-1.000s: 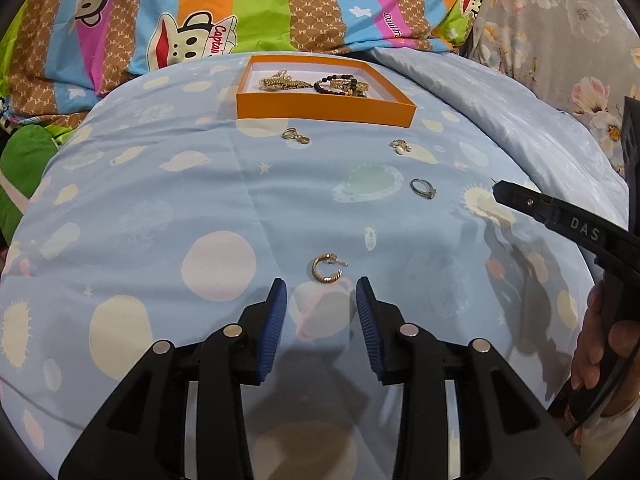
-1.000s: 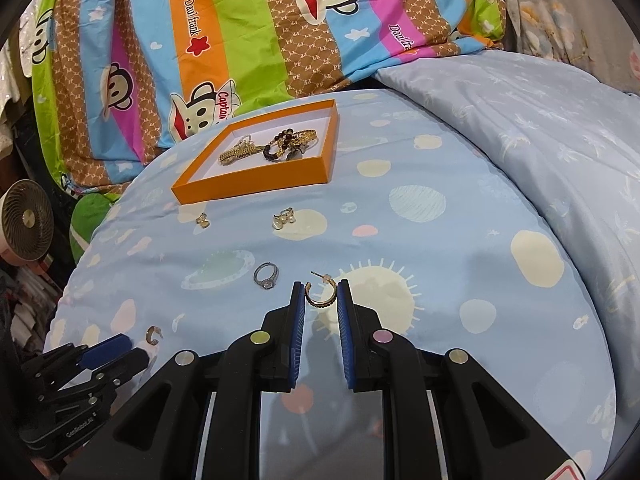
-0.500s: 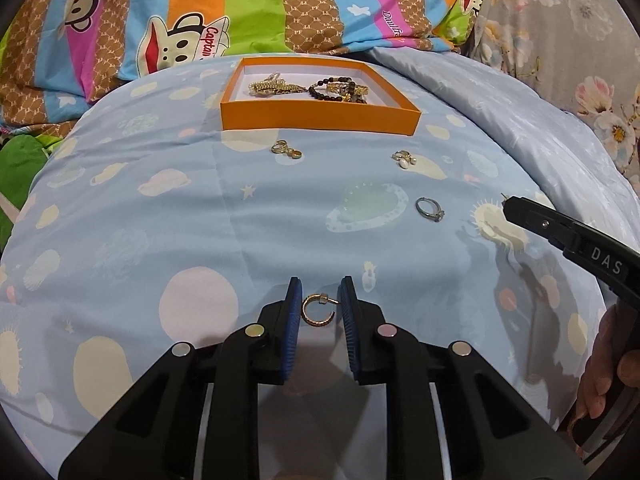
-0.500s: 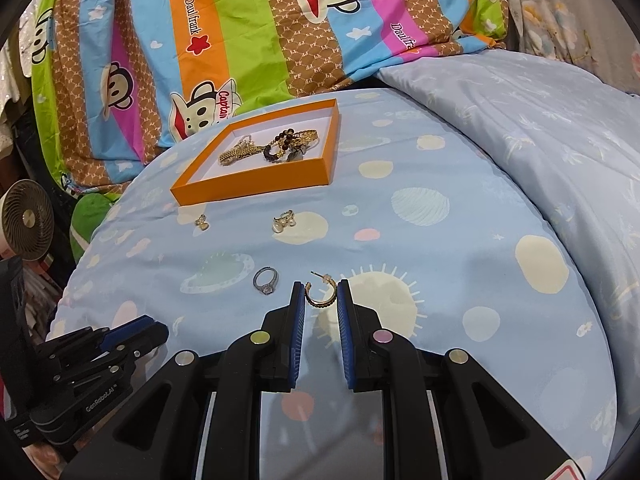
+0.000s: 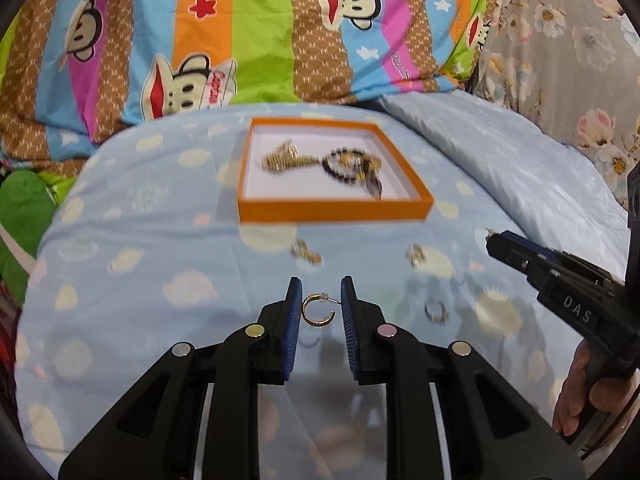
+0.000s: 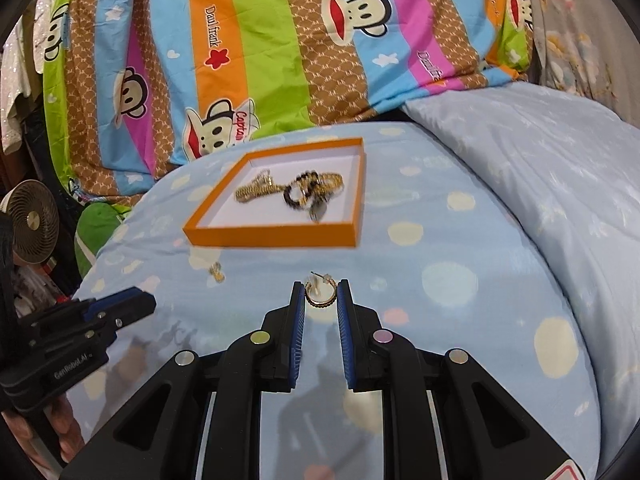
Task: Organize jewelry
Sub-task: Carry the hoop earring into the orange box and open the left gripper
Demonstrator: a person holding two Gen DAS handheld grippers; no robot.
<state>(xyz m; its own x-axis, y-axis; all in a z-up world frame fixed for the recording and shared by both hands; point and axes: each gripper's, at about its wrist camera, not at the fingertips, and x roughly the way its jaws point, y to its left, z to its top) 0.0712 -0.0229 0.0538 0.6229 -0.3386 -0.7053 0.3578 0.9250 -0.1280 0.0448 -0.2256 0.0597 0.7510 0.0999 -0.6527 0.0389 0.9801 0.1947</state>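
My left gripper is shut on a gold hoop earring and holds it above the blue bedspread. My right gripper is shut on a second gold hoop earring, also lifted. The orange tray lies ahead with a gold chain and a dark bead bracelet inside; it also shows in the right wrist view. A small gold earring, a pearl earring and a silver ring lie on the spread before the tray.
A striped monkey-print blanket is heaped behind the tray. A pale blue quilt rises on the right. A small fan stands off the bed at far left. The other gripper shows at each view's edge.
Both grippers have lifted and moved toward the tray, each carrying its hoop earring. One second ago my left gripper was open around its earring; it then closed on it.
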